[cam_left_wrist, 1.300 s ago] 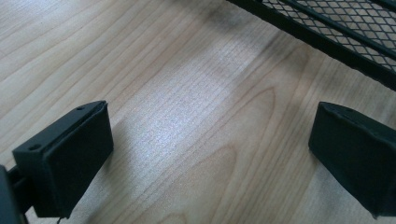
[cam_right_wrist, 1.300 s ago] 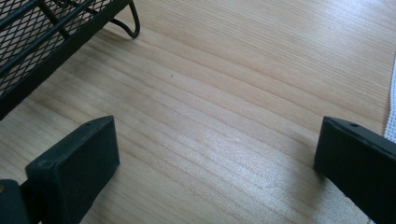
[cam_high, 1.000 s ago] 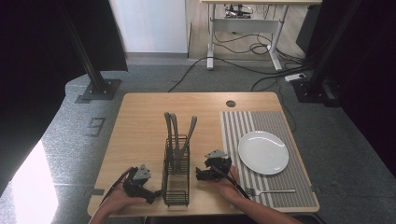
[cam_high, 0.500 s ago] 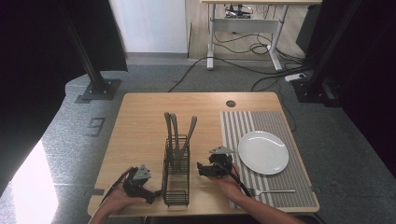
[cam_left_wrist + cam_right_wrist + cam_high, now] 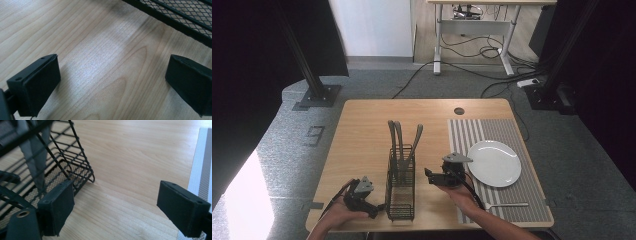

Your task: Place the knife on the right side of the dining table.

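A wooden table (image 5: 362, 130) stands on grey carpet (image 5: 297, 150), with a striped placemat (image 5: 492, 130) on its right side bearing a white plate (image 5: 494, 163) and a fork (image 5: 507, 204) near the front edge. A black wire caddy (image 5: 401, 185) holds grey utensils (image 5: 398, 137) upright. Cables (image 5: 472, 50) trail under a desk (image 5: 477, 20) beyond.

Plate (image 5: 494, 163) right of utensil caddy (image 5: 400, 187)

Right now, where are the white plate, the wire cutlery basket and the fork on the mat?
white plate (image 5: 493, 163), high view, centre of its face.
wire cutlery basket (image 5: 400, 199), high view, its near mesh wall.
fork (image 5: 507, 204), high view, mid-handle.
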Demonstrator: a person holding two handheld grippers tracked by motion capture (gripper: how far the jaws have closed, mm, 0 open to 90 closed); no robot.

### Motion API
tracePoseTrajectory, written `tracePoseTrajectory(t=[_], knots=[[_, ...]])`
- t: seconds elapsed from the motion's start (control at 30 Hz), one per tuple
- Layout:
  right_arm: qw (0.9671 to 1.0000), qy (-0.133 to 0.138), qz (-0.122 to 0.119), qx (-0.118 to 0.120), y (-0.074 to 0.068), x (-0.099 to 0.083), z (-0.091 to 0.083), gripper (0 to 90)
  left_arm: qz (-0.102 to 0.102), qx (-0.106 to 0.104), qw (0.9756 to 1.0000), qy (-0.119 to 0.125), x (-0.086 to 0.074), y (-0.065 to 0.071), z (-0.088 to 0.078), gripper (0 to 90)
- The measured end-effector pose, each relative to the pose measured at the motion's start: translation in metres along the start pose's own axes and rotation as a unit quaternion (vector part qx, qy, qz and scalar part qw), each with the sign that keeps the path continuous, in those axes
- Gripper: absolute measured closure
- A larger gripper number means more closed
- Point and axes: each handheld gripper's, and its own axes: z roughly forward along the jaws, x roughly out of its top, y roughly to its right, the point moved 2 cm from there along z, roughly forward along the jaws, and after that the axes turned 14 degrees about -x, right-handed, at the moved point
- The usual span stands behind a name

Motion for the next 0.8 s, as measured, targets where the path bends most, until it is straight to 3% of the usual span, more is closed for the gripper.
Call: tracePoseTrajectory(t=[0.8], knots=[[0.9984,0.039,0.026,0.033,0.013,0.029,-0.019,21.4,0.001,-0.001,1.0000,0.000,0.000,0.000,0.000,0.0]])
